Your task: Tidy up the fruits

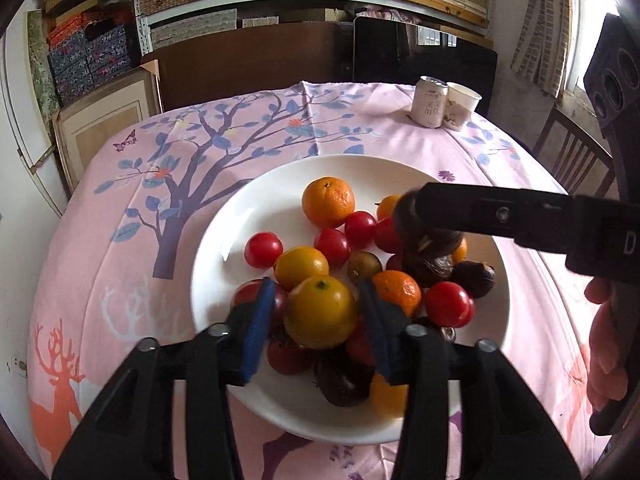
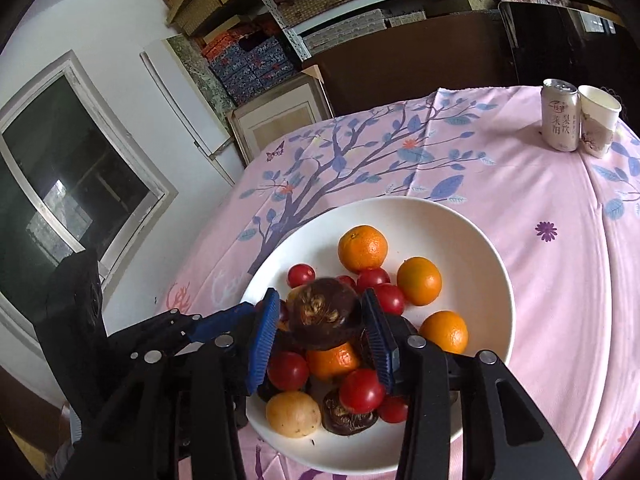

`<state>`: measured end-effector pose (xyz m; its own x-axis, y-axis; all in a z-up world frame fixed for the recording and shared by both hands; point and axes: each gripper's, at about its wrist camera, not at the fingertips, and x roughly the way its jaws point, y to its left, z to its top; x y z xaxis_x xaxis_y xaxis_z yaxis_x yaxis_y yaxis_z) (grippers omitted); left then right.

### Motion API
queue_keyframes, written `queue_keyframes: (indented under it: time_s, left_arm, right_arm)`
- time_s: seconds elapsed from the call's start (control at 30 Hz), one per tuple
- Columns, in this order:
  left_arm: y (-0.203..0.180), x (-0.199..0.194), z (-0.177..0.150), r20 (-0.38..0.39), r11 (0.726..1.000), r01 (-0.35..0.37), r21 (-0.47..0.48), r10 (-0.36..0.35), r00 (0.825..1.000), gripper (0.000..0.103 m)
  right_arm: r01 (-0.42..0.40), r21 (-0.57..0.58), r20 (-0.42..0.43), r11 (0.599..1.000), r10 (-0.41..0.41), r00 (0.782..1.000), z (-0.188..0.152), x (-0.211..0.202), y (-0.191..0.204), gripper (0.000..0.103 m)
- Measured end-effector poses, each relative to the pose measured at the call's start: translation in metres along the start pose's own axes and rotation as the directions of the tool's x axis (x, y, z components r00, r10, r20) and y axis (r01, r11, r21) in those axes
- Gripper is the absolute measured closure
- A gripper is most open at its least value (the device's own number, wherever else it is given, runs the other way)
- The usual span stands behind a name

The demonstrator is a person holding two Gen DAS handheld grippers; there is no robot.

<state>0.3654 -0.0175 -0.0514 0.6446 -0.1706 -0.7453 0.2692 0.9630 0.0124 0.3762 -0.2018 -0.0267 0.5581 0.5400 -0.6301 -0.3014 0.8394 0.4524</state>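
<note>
While gripped, the dark fruit (image 2: 323,316) sits between the right claw (image 2: 322,336) pads.

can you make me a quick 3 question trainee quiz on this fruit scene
1. True or false: the left hand-held gripper has its pads on either side of a yellow-orange citrus fruit.
2. What sits between the pads of the right hand-held gripper?
A. a red tomato
B. a dark brown fruit
C. the drink can
3. Fill in: beside the can at the far side of the table stands a paper ____.

Key:
1. True.
2. B, the dark brown fruit, above the white plate.
3. Cup.
</note>
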Motion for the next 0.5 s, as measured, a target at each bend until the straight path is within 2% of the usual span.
queue_keyframes:
  time_s: [0.03, 0.1, 0.17, 0.23, 0.27, 0.33, 0.4, 0.5]
  left_arm:
    - [0.003, -0.002, -0.002, 0.015, 1.0, -0.01, -0.016, 0.01, 1.0, 0.024]
    - [0.008, -0.012, -0.009, 0.041, 0.999, -0.013, -0.036, 0.015, 0.999, 0.016]
    - [0.008, -0.022, -0.021, 0.033, 0.999, -0.036, -0.031, 0.037, 0.999, 0.015]
    - [0.005, -0.034, -0.039, 0.013, 0.999, -0.043, -0.024, 0.043, 0.999, 0.011]
    - [0.004, -0.04, -0.048, -0.001, 0.999, -0.041, -0.025, 0.041, 0.999, 0.009]
    - [-0.001, -0.055, -0.071, -0.022, 0.999, -0.046, -0.027, 0.046, 0.999, 0.006]
    - [-0.005, -0.073, -0.092, -0.022, 0.997, -0.064, -0.033, 0.063, 0.998, 0.005]
    - [-0.011, -0.101, -0.117, -0.017, 0.995, -0.072, -0.067, 0.071, 0.997, 0.005]
  right_arm:
    - [0.004, 0.01, 0.011, 1.0, -0.004, 1.0, 0.0, -0.002, -0.002, 0.05]
    - [0.005, 0.003, 0.026, 1.0, -0.005, 1.0, -0.009, -0.012, -0.002, 0.046]
    - [0.046, -0.024, 0.034, 0.999, -0.045, 0.998, -0.026, -0.025, 0.0, 0.041]
    - [0.065, -0.028, 0.038, 0.998, -0.064, 0.997, -0.047, -0.04, -0.001, 0.028]
    - [0.075, -0.032, 0.037, 0.997, -0.074, 0.997, -0.059, -0.048, -0.002, 0.024]
    - [0.106, -0.064, 0.028, 0.992, -0.104, 0.994, -0.087, -0.064, -0.001, 0.01]
    - [0.149, -0.081, 0.031, 0.986, -0.147, 0.989, -0.114, -0.08, 0.0, 0.004]
    - [0.214, -0.096, 0.059, 0.972, -0.209, 0.976, -0.145, -0.107, -0.001, 0.004]
